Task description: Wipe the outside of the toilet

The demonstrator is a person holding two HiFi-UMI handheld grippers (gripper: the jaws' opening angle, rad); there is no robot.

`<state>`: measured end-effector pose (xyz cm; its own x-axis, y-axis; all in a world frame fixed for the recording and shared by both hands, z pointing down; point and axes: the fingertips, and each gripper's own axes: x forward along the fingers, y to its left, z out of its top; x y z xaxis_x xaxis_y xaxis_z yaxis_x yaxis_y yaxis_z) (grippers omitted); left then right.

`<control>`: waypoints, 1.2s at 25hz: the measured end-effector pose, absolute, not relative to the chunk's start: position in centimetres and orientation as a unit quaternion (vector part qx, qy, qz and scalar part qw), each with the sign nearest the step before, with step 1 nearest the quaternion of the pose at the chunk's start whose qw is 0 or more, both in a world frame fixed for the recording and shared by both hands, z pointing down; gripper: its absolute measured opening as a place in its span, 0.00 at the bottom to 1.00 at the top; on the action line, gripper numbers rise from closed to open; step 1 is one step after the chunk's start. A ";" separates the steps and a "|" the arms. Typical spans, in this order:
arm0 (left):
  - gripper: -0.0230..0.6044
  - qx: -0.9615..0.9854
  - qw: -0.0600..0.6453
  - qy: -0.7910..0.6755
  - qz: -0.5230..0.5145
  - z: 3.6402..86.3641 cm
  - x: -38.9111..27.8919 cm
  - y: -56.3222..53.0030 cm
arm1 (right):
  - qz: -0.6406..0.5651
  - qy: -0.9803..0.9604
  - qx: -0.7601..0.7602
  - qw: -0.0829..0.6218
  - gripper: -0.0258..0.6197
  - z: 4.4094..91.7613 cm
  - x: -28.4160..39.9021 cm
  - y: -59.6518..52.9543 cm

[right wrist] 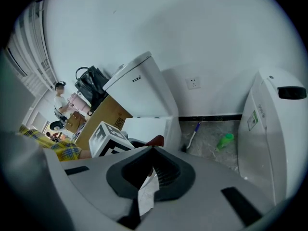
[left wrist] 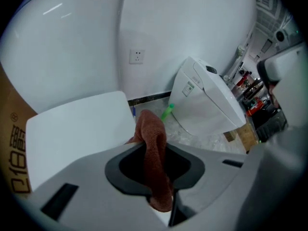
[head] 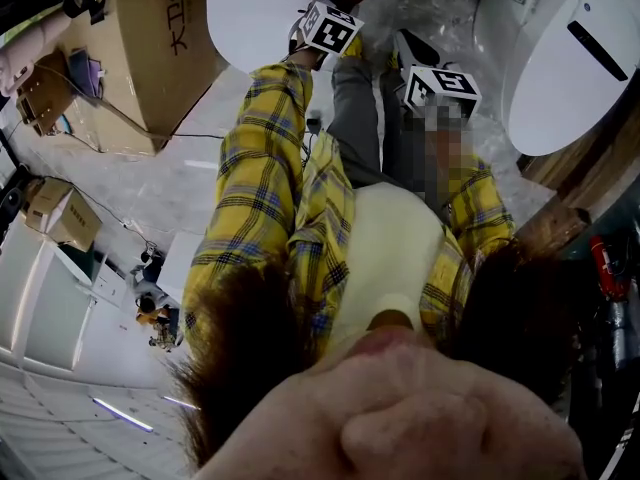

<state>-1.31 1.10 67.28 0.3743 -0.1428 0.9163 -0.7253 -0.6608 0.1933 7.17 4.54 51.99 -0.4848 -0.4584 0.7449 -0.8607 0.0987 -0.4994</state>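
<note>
Rust-brown cloth (left wrist: 152,131) sat pinched in the left gripper's (left wrist: 156,172) jaws, its folded end poking forward, probably to serve as the wiping pad. The right gripper (right wrist: 152,170) was clamped on a white paper scrap (right wrist: 146,196). The toilet (left wrist: 204,105) stood ahead, apart from both.

Storeroom: loose toilets (left wrist: 207,105), cardboard boxes (head: 150,58)

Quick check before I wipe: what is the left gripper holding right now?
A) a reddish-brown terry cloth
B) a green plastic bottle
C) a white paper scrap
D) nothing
A: the left gripper view shows the reddish-brown terry cloth pinched in the left gripper, hanging through its shut jaws; the white paper scrap is in the right gripper.
</note>
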 end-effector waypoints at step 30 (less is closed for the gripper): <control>0.17 0.709 0.258 -0.490 0.437 57.6 -25.5 1.2 | 0.470 -0.750 0.389 0.255 0.08 52.2 -1.1 5.4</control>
